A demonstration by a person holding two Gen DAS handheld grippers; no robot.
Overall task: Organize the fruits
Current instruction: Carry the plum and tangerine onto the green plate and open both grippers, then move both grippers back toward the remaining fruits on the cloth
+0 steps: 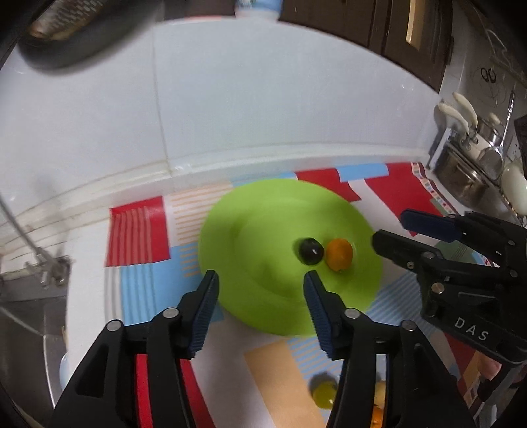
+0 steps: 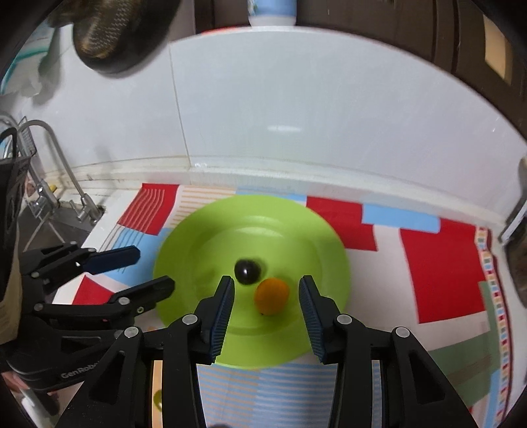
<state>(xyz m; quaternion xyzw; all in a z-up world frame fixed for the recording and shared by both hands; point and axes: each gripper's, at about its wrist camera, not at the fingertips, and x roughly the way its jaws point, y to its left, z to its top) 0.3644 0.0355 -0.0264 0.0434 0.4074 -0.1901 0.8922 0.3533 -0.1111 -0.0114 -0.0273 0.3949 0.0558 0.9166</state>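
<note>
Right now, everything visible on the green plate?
The green plate is round, lime, smooth and glossy like plastic, with a wide rim and shallow well. It lies flat on the patterned mat near the white wall. In its well sit a dark fruit and an orange fruit, close together. Neither gripper touches it.

This is a home kitchen. A metal tap (image 2: 59,158) curves over a steel sink (image 2: 42,230) at about 9 o'clock in the right wrist view. At 3 o'clock in the left wrist view, steel pots (image 1: 467,174) and cream-handled utensils (image 1: 457,113) sit in a rack against the white tiled wall (image 1: 263,98). Dark wooden cabinets (image 1: 378,26) hang at 1 o'clock. A bright patterned mat (image 2: 438,263) covers the desk, with a green plate (image 2: 296,230) of fruit on it.
</note>
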